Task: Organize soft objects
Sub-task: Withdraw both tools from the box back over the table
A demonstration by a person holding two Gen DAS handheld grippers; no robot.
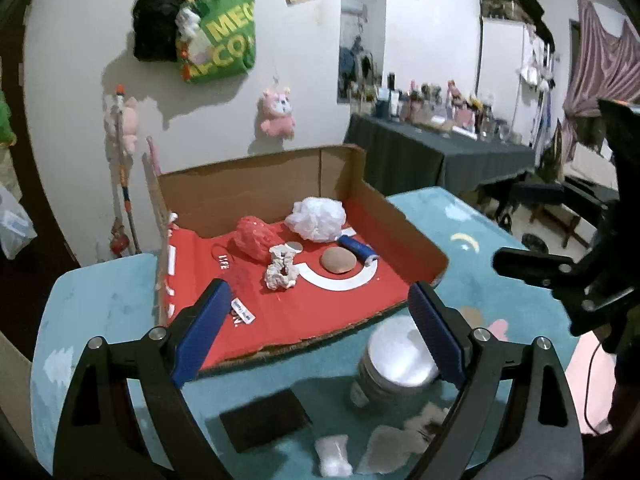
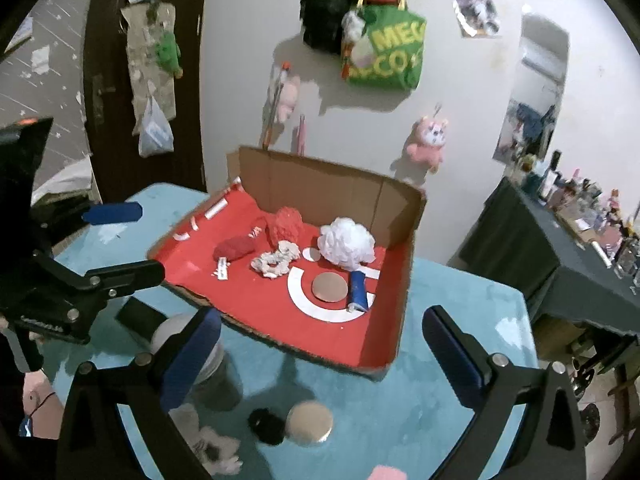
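Note:
A cardboard box [image 1: 256, 190] with a red floor stands on the teal table. In it lie a white mesh pouf [image 1: 318, 218], a red pouf [image 1: 254, 238], a white scrunchie [image 1: 282, 270], a tan round sponge [image 1: 339, 260] and a blue tube [image 1: 358, 251]. My left gripper [image 1: 319, 287] hangs open before the box's near edge, holding nothing. My right gripper [image 2: 322, 315] is open and bare too, above the table in front of the box [image 2: 416, 216]. The right wrist view adds a red cloth roll [image 2: 236, 248] beside the scrunchie [image 2: 276, 262].
On the table near me stand a jar with a pale lid [image 1: 400, 360], a black flat case [image 1: 264, 420], a black scrunchie [image 2: 266, 426], a tan round puff [image 2: 310, 422] and white fluffy pieces [image 2: 216, 452]. A dark cluttered side table [image 2: 560, 248] is at the right.

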